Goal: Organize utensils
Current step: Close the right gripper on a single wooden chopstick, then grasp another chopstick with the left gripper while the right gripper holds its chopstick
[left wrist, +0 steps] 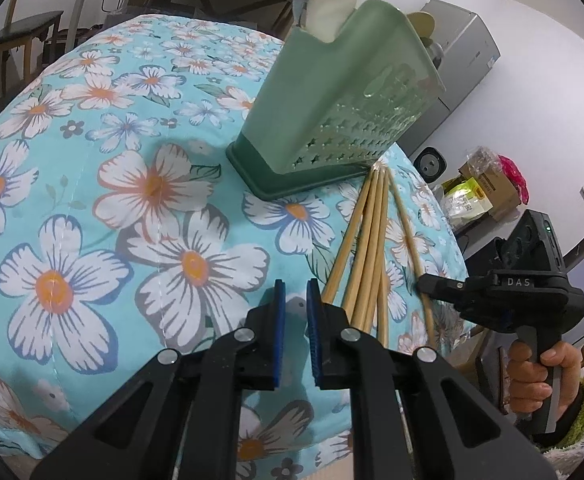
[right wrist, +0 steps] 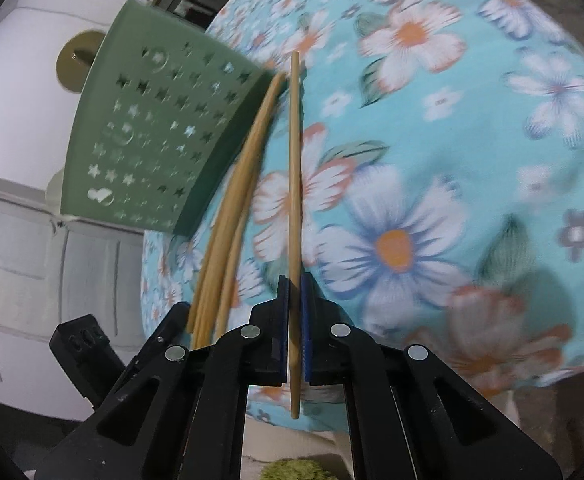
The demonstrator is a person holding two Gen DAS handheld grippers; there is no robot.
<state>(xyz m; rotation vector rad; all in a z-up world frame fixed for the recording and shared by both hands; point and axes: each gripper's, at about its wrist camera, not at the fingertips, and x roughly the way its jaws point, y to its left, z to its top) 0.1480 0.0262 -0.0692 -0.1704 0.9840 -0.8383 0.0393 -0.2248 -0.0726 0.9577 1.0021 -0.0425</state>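
With our right gripper (right wrist: 293,304) clamped on 1 bamboo chopstick (right wrist: 294,168) beside the green utensil holder (right wrist: 160,140) and left gripper (left wrist: 295,308) apart, empty, the thin stick may pivot and slip.

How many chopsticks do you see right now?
About 5: one chopstick clamped in the right gripper, roughly four loose chopsticks bunched beside the green utensil holder; overlaps may hide more.
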